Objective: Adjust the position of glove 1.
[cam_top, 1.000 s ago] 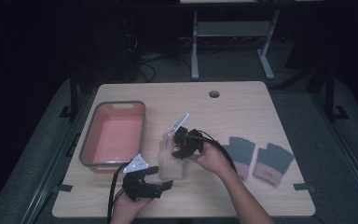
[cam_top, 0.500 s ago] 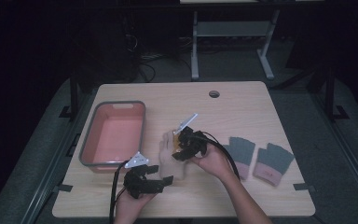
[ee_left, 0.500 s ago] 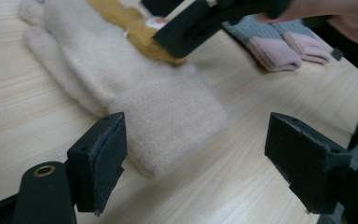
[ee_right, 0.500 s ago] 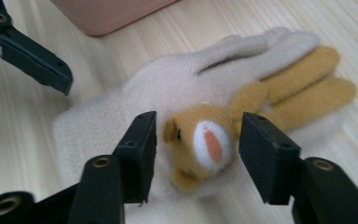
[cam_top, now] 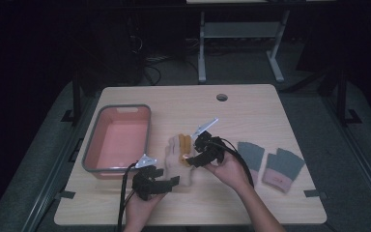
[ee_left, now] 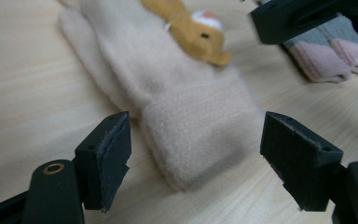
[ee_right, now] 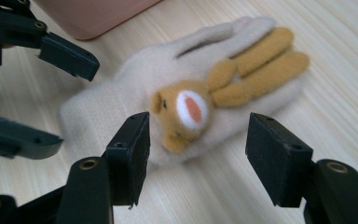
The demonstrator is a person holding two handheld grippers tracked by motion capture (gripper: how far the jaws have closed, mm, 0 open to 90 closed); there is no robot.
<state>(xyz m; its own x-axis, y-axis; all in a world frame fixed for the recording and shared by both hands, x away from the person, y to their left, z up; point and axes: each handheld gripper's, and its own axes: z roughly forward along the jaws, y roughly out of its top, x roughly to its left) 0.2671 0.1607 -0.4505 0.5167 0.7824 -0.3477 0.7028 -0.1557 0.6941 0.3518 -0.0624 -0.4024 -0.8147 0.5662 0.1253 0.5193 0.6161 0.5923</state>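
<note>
We see a fuzzy fleece mitten (ee_right: 135, 100) on a matt wood-grain table (ee_right: 317, 74); our jaws wear rough black foam pads (ee_left: 114, 161).

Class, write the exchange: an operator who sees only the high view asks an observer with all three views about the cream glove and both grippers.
Operator: Is the left gripper gripping the glove?
Observer: No. The jaws of the left gripper have just been closing around the cuff of the glove, pads apart from it.
Operator: And the right?
Observer: The right gripper has just been opening; the glove's animal face shows between its jaws, untouched.
</note>
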